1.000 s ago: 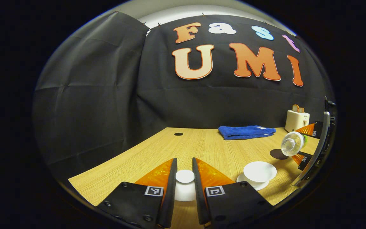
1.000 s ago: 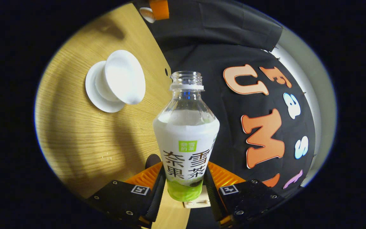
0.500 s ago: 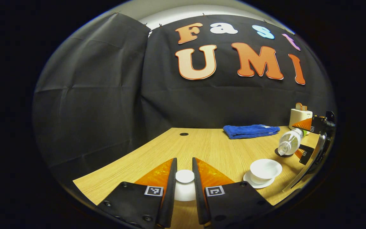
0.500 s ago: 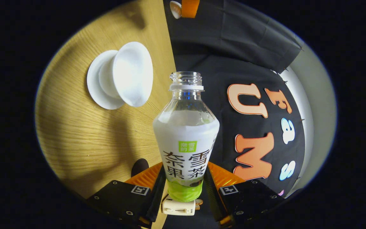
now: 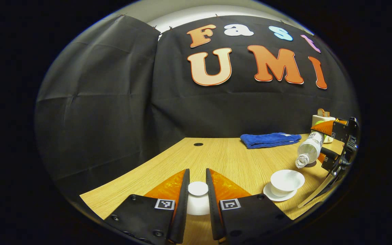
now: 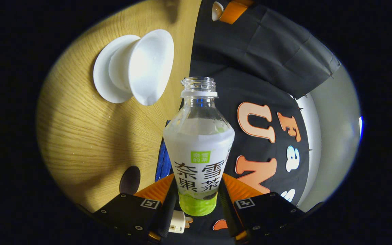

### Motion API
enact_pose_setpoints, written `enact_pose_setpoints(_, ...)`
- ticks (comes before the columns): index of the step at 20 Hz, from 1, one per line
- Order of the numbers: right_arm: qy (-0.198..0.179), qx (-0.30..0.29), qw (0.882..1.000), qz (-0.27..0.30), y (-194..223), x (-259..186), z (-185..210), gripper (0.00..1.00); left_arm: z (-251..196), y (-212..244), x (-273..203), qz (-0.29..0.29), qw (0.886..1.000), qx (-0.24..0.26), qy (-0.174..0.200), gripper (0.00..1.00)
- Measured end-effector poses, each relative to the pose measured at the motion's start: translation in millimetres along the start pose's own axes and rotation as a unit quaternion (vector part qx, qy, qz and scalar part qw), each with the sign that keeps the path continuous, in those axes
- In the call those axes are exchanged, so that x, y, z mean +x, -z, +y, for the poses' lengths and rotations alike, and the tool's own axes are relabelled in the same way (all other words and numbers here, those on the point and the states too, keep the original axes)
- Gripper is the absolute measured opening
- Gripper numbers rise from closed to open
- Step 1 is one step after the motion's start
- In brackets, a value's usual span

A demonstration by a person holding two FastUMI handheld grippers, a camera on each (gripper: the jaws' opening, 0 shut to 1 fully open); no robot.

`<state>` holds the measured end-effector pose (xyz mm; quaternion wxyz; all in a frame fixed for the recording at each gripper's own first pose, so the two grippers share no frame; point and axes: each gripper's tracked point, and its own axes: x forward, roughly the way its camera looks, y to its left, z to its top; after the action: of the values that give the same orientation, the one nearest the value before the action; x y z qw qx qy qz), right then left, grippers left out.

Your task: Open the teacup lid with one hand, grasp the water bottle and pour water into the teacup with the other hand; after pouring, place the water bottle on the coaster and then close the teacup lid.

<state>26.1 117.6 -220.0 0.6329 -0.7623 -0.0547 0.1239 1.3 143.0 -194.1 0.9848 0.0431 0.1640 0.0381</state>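
My left gripper (image 5: 197, 170) is shut on the white teacup lid (image 5: 197, 189), held above the table's near left part. The open white teacup (image 5: 286, 179) sits on its saucer (image 5: 273, 196) to the right. My right gripper (image 6: 198, 177) is shut on the water bottle (image 6: 199, 149), which has no cap. In the left gripper view the bottle (image 5: 309, 149) tilts mouth-down just above and beyond the cup, with the right gripper (image 5: 322, 143) around its lower body. The teacup (image 6: 148, 64) lies ahead and left of the bottle mouth. A dark round coaster (image 6: 129, 179) lies behind the cup.
A folded blue towel (image 5: 271, 139) lies at the back of the wooden table (image 5: 230, 160). A white appliance (image 5: 321, 119) stands at the back right corner. A small round hole (image 5: 198, 144) is in the tabletop near the back wall.
The right gripper has swung the bottle from pointing at the left camera to tilting mouth-down near the cup. The left gripper keeps the lid almost still.
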Motion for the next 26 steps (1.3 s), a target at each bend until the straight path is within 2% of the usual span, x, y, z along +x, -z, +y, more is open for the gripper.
enact_pose_setpoints(2, 0.004, -0.008, 1.0, -0.005, 0, 1, -1, 0.66, 0, 0, 0, 0.0, 1.0, 0.0, 0.001, 0.34)
enact_pose_setpoints(6, 0.01, -0.014, 1.0, -0.007, 1, 2, -4, 0.66, 1, -2, 1, -0.002, 1.0, 0.002, 0.0, 0.34)
enact_pose_setpoints(7, 0.012, -0.016, 1.0, -0.008, 1, 3, -5, 0.63, 1, -1, 2, -0.002, 1.0, 0.002, 0.0, 0.34)
enact_pose_setpoints(9, 0.017, -0.024, 0.999, -0.012, 1, 3, -6, 0.69, 0, -1, 3, 0.0, 1.0, 0.004, 0.001, 0.34)
enact_pose_setpoints(10, 0.02, -0.028, 0.999, -0.012, 1, 3, -7, 0.66, -1, -1, 3, -0.001, 1.0, 0.005, 0.002, 0.34)
enact_pose_setpoints(11, 0.024, -0.031, 0.999, -0.009, 3, 4, -8, 0.69, -1, -2, 3, -0.002, 1.0, 0.006, 0.002, 0.34)
enact_pose_setpoints(13, 0.027, -0.036, 0.999, -0.008, 4, 4, -9, 0.65, -1, -4, 2, -0.004, 1.0, 0.005, 0.003, 0.34)
enact_pose_setpoints(26, 0.058, -0.081, 0.995, -0.027, 5, 8, -27, 0.66, -6, -9, 1, -0.007, 1.0, 0.011, 0.008, 0.34)
